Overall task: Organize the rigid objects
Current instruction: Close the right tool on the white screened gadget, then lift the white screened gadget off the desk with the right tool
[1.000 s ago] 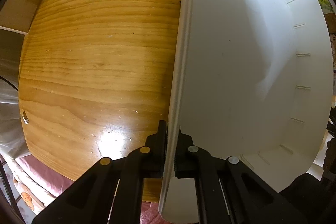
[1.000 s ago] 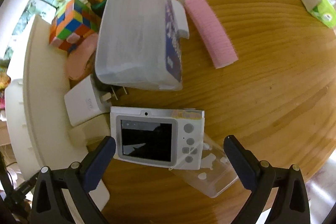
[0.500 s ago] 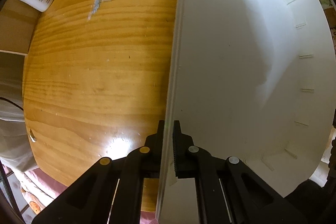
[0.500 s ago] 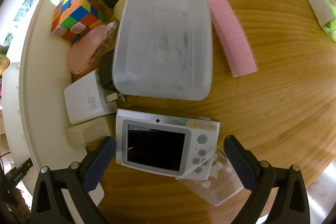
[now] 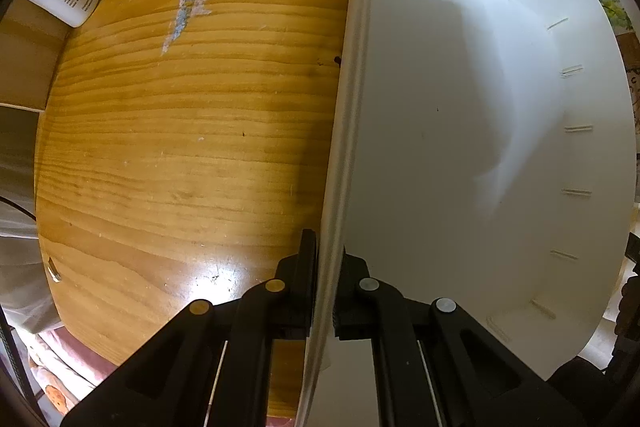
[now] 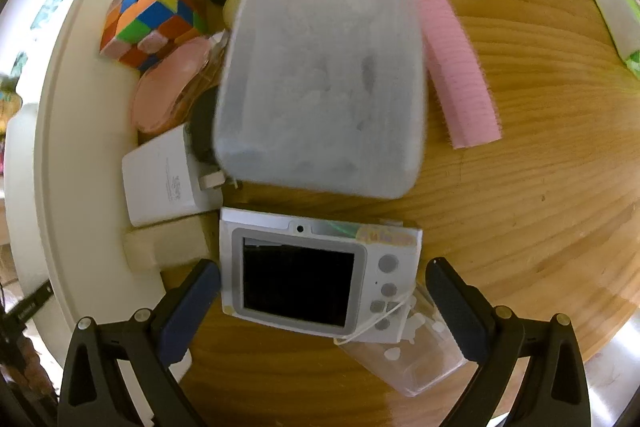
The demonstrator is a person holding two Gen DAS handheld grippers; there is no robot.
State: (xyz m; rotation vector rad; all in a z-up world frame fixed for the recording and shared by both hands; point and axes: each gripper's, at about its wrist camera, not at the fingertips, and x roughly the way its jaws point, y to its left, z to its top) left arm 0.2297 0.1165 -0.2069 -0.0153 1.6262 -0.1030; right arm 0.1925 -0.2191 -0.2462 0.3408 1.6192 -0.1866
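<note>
The left gripper (image 5: 325, 283) pinches the rim of the big white plastic bin (image 5: 460, 155), which sits on the round wooden table (image 5: 180, 147); the right gripper (image 6: 322, 293) is wide apart, with the small white camera (image 6: 316, 275) lying flat between its fingers; a frosted plastic box (image 6: 324, 67), a pink hair roller (image 6: 456, 67) and a colourful puzzle cube (image 6: 150, 15) lie just past it.

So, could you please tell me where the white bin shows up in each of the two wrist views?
Left wrist view: the white bin fills the right half, and the left gripper is clamped on its near rim.
Right wrist view: only the bin's rim and wall curve down the left edge, beside the Rubik's cube and the white charger.
Shared landmark: the wooden table, also at.
</note>
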